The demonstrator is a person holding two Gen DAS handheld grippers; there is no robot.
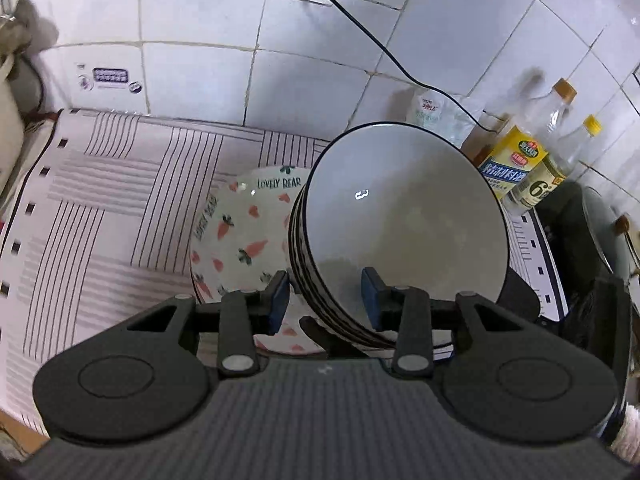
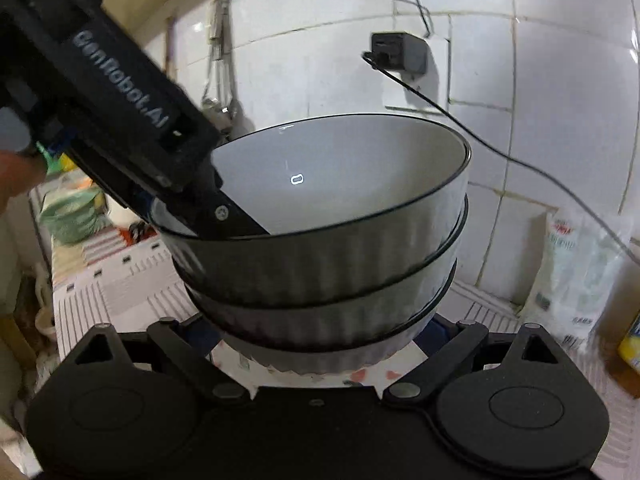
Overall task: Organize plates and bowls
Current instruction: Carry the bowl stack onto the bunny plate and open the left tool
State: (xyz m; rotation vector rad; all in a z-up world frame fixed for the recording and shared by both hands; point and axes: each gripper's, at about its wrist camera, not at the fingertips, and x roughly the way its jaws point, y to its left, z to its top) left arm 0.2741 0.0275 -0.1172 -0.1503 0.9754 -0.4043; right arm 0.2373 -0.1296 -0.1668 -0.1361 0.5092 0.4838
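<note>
The stack of grey bowls (image 1: 404, 216) sits straight ahead of the left gripper (image 1: 325, 300), its near rim passing between the two blue pads: one pad lies inside the top bowl, the other outside the ribbed wall. A gap shows on both sides of the rim, so the jaws stand part open and are not clamped yet. In the left wrist view the stack appears tipped, its mouth turned up and toward that gripper; its axis, running from base to mouth, leans back toward the tiled wall (image 1: 200, 8). The right wrist view shows three nested bowls.

Just left of and under the stack lies the carrot-print plate (image 1: 240, 236), flat on the striped cloth (image 1: 100, 200) over the desk.

The right gripper (image 2: 320, 332) sits low against the stack's base, arms spread wide; its fingertips are hidden behind the bowls, so whether they press is unclear.

The step looks like taking hold of the bowl stack to move it. Next the left jaws should close on the rim, then lift evenly so the nested bowls do not slide apart.
</note>
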